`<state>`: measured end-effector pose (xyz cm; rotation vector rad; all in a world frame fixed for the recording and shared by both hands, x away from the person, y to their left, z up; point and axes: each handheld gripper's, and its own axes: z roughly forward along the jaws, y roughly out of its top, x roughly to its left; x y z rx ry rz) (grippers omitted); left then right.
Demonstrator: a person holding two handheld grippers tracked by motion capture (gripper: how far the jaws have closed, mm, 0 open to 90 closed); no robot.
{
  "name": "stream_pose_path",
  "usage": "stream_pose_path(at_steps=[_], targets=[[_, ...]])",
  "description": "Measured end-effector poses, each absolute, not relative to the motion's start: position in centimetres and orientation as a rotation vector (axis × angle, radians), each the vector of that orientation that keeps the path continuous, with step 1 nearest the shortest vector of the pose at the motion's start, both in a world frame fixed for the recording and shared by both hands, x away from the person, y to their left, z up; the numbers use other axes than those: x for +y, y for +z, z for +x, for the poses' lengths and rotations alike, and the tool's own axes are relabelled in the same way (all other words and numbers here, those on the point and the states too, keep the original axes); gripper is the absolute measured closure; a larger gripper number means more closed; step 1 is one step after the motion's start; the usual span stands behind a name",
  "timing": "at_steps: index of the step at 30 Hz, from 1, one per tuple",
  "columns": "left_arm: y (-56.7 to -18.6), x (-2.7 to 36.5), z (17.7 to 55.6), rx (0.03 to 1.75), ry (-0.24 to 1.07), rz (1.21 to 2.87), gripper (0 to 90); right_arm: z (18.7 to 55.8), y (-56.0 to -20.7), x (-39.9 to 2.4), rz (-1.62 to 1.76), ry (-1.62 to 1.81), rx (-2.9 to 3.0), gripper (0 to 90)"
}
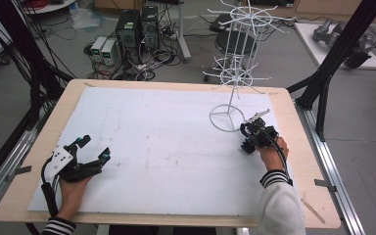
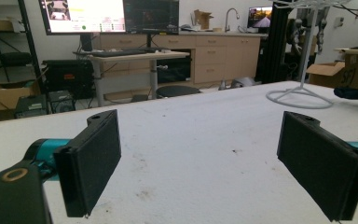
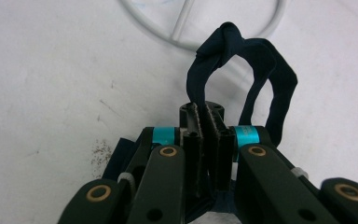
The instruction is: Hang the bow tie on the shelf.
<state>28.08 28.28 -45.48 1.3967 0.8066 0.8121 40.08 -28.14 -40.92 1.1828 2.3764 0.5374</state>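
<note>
A dark navy fabric loop [image 3: 242, 70], knotted at its top, arches up from my right gripper [image 3: 206, 116], whose jaws are shut on its lower part. In the high view the right gripper [image 1: 255, 131] sits at the table's right, just beside the ring base of a white wire display rack [image 1: 232, 73]. That ring base [image 3: 177, 37] lies right behind the loop. My left gripper [image 1: 92, 150] rests at the table's left, open. Its black pads [image 2: 93, 158] stand wide apart with bare white table between them.
A white sheet [image 1: 166, 142] covers the wooden table [image 1: 293, 161]. Black frame posts [image 1: 333, 54] stand at the right, computers and cables [image 1: 137, 34] on the floor beyond the far edge. The rack base [image 2: 300, 95] is far off in the left gripper view.
</note>
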Motion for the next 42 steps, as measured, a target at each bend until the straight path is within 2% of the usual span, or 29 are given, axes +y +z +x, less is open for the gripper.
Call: stream_pose_path(at_steps=[17, 24, 42], targets=[[-45.5, 28.3, 28.1, 0.807, 0.812, 1.401, 13.8, 37.7, -39.5, -29.2, 1.195, 0.715, 2.218, 86.2], [-45.5, 28.2, 28.1, 0.806, 0.815, 1.400, 13.8, 36.4, -37.7, -29.9, 1.184, 0.838, 2.113, 86.2], [-45.5, 28.2, 28.1, 0.806, 0.818, 1.400, 13.8, 34.3, -35.5, -30.6, 1.143, 0.914, 1.926, 86.2]])
